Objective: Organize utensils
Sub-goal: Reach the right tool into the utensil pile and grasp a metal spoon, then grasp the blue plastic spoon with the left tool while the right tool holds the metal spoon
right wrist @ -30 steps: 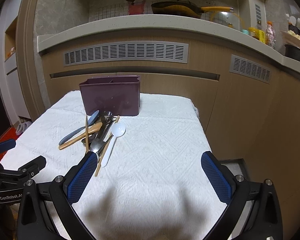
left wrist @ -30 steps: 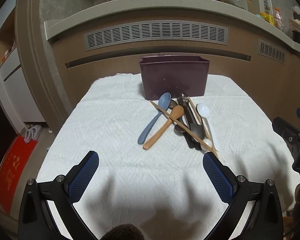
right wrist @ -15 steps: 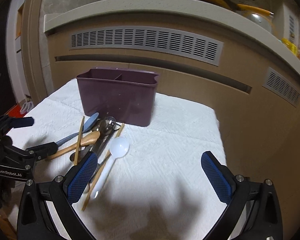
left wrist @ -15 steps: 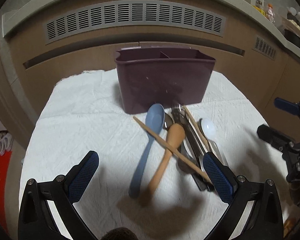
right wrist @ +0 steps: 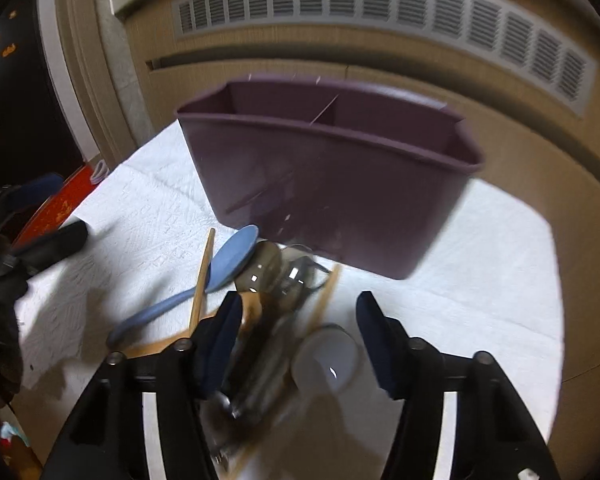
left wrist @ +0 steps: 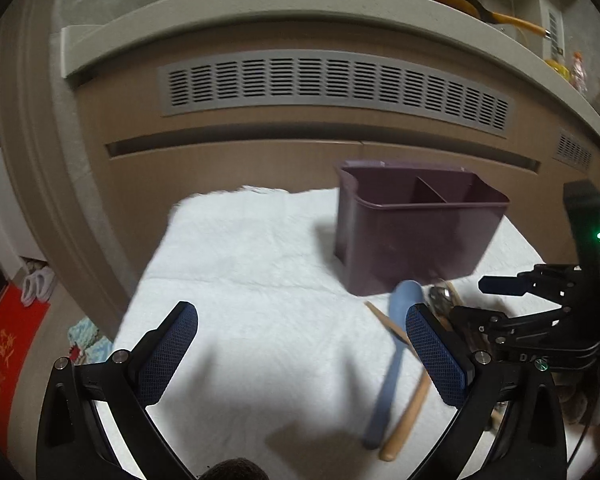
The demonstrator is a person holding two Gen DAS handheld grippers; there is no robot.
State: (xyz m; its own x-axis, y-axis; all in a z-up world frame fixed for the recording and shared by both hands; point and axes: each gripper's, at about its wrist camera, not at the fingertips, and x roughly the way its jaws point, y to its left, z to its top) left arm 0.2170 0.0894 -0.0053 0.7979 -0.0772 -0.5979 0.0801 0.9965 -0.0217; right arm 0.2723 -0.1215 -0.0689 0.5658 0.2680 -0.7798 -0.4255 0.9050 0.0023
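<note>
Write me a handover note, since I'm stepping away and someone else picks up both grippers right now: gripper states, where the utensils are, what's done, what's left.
Left gripper: open, nothing between its fingers, over bare white cloth left of the pile.
Right gripper: jaws closing over the pile, straddling the metal utensils and white spoon; pads not yet pressing on anything.
Utensils: blue spoon, wooden spoon, chopsticks, metal pieces and white spoon lie heaped on the cloth in front of the purple caddy.
Done: nothing; the visible parts of both caddy compartments look empty.
Left: pick each utensil and stand it in the caddy.
</note>
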